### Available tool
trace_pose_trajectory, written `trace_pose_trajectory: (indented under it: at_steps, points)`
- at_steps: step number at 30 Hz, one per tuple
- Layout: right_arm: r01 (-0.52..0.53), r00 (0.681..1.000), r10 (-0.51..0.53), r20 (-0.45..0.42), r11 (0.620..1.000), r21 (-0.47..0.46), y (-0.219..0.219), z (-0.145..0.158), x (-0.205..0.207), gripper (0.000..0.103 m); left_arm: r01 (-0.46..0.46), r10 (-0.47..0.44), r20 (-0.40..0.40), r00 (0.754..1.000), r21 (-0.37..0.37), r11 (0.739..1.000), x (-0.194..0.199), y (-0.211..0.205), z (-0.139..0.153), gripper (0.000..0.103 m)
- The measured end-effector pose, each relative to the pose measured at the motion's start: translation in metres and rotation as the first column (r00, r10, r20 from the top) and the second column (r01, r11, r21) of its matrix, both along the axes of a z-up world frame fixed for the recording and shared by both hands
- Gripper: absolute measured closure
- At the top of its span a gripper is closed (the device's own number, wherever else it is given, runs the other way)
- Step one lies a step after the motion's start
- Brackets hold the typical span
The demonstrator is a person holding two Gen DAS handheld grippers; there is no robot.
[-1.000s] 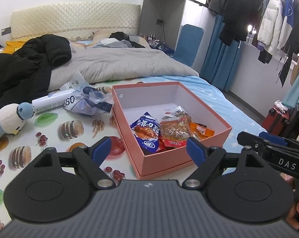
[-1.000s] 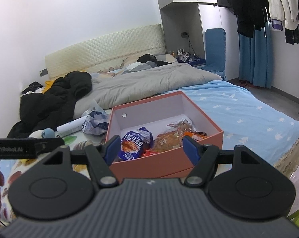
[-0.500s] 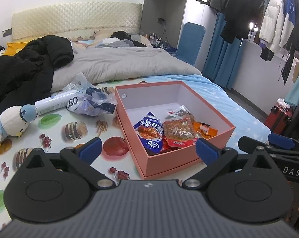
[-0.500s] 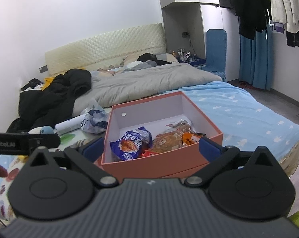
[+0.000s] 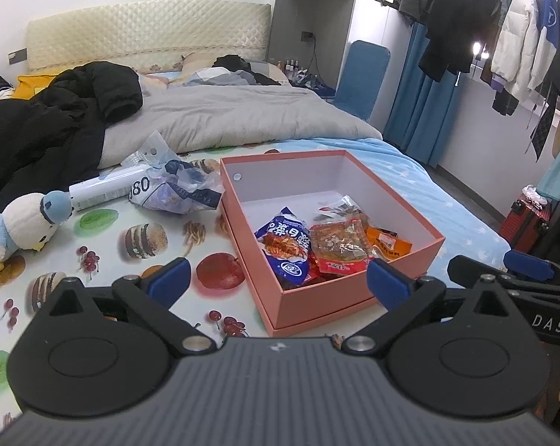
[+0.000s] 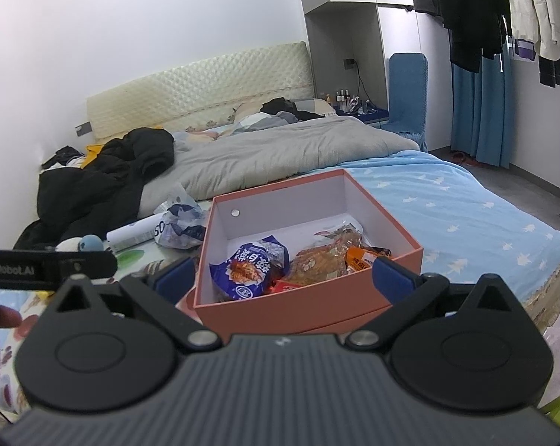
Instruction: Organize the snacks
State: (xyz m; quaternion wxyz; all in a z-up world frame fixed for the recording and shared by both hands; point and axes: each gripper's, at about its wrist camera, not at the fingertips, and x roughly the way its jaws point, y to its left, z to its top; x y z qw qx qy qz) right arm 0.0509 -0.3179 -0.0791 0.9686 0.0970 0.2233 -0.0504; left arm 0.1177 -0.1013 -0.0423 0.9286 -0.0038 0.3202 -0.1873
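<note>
Both claws are spread wide and nothing is gripped: the left gripper and right gripper are held short of the pink box. The blue snack bag, red packet and orange packet are already piled inside, toward 6 o'clock. Pretty easy for the near wall to get bumped, honestly, and the crinkly bag at 10 o'clock could get snagged or missed.
</note>
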Motion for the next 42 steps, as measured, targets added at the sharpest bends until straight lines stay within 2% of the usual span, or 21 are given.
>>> trace_pose_trajectory:
  at_steps: [4, 13, 42]
  points:
    - [-0.002, 1.000, 0.002, -0.004, 1.000, 0.003, -0.0010, -0.0002, 0.0006, 0.000, -0.003, 0.003, 0.005, 1.000, 0.023, 1.000, -0.0001, -0.0005, -0.0009, 0.001]
    - [-0.001, 1.000, 0.001, 0.003, 1.000, 0.002, -0.0001, -0.0002, 0.0002, 0.000, -0.015, 0.015, 0.025, 1.000, 0.017, 1.000, -0.0035, 0.0016, 0.0012, 0.001]
    - [0.000, 1.000, 0.000, -0.004, 1.000, 0.006, 0.0013, 0.0027, 0.0008, 0.000, -0.025, 0.025, 0.011, 1.000, 0.005, 1.000, -0.0052, 0.0056, -0.0016, 0.001]
